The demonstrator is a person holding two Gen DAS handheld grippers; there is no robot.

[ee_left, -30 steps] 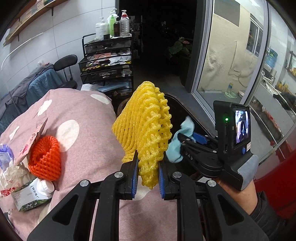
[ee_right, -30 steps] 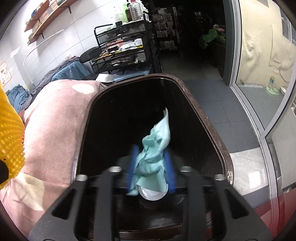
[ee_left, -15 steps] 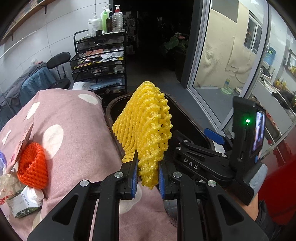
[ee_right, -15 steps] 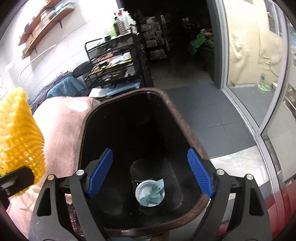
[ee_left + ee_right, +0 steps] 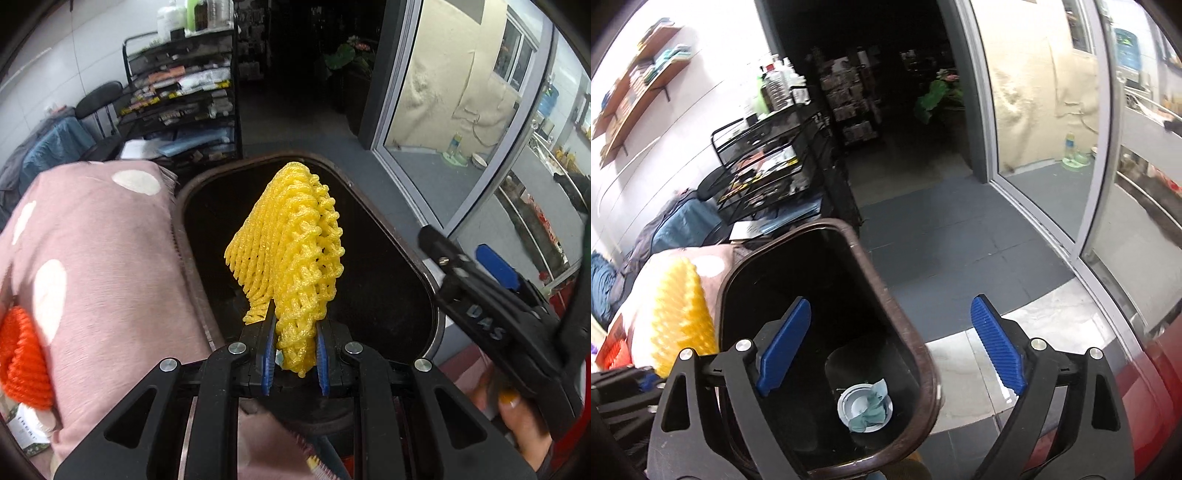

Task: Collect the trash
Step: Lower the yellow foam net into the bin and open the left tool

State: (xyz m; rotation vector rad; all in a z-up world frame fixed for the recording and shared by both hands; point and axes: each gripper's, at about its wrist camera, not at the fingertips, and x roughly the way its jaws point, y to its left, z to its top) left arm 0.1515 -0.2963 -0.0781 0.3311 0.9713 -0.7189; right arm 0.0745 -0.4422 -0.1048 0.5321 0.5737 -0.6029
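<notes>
My left gripper point(image 5: 294, 360) is shut on a yellow foam fruit net point(image 5: 291, 254), held over the mouth of the dark brown trash bin point(image 5: 373, 206). In the right wrist view the same net point(image 5: 681, 314) shows at the left, beside the bin point(image 5: 886, 295). My right gripper point(image 5: 892, 345) has its jaws opening wide, nothing between them, above the bin's right rim. A crumpled teal tissue point(image 5: 871, 408) lies on a white lid point(image 5: 849, 400) at the bin's bottom. An orange foam net point(image 5: 22, 365) rests on the pink spotted cloth point(image 5: 99, 266).
A black wire rack point(image 5: 184, 103) with bottles and papers stands behind the bin. A chair with blue clothes point(image 5: 55, 144) is at the back left. A glass door point(image 5: 454, 122) runs along the right, over grey floor point(image 5: 960, 236). A small carton point(image 5: 26, 432) lies near the orange net.
The right gripper opened and dropped the teal tissue into the bin, then drew back to the right. The left gripper carried the yellow net from over the cloth to over the bin.
</notes>
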